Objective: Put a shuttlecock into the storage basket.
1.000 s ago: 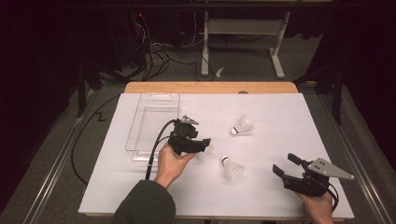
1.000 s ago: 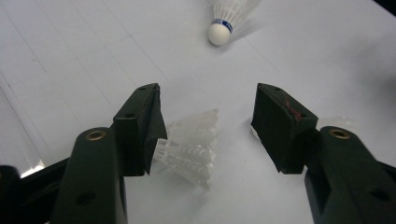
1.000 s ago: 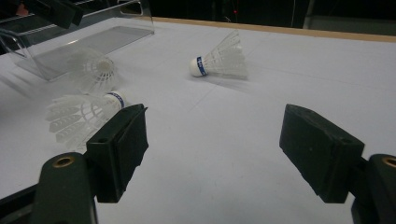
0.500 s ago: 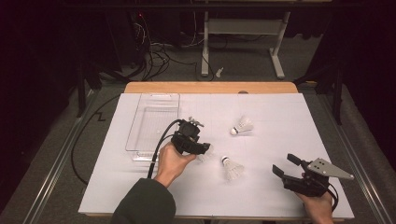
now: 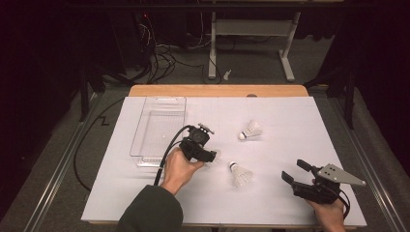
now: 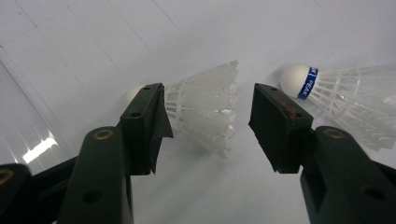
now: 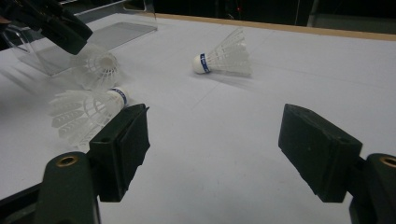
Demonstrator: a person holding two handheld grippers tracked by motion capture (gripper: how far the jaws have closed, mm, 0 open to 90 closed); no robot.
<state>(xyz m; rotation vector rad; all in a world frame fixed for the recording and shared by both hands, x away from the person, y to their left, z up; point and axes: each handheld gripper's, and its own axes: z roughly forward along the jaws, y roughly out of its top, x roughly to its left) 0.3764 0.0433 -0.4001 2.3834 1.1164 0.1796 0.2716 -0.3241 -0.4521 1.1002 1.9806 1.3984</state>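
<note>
White paper covers my bench (image 5: 145,203), with a clear plastic tray (image 5: 159,126) at far left. My left tool (image 5: 209,155) has crept right of the tray onto a shuttlecock (image 6: 205,109); its jaws eased in, then back out a touch, and now straddle the feather skirt, one pad touching, nothing gripped. A squeeze should come next. My right tool (image 5: 296,171) waits open, near right. Two more shuttlecocks (image 5: 240,174) lie between.
</note>
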